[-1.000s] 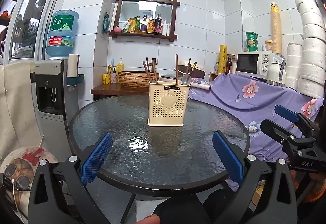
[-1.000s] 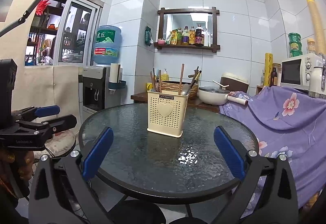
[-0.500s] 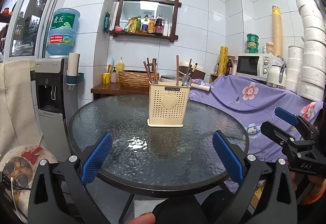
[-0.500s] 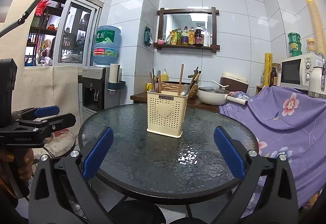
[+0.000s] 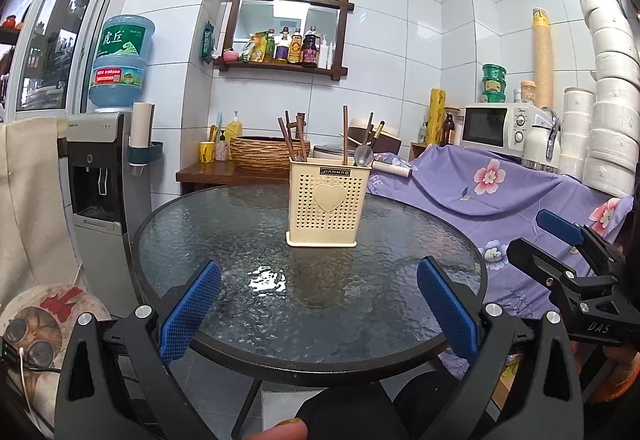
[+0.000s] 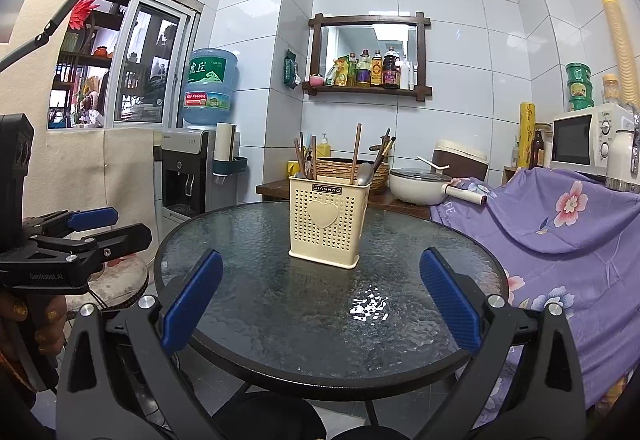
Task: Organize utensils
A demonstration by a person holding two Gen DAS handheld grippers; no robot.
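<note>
White-tiled kitchen walls close round our glass tabletop (image 5: 240,240). Our left tool (image 5: 318,314) and right tool (image 6: 320,304) both hover spread wide and empty at the near rim. Straight ahead of each, well apart from the pads, stands the cream utensil holder (image 6: 326,226), upright, its chopsticks (image 6: 355,153) and spoon (image 6: 364,173) pointing up. It sits about centred for both tools, so neither looks clearly nearer. Against half a second ago, we find almost no change; the left view sits marginally steadier.

utensil holder (image 5: 327,209) hiding utensils' lower ends, shelf bottle labels (image 6: 376,71) unreadable
</note>
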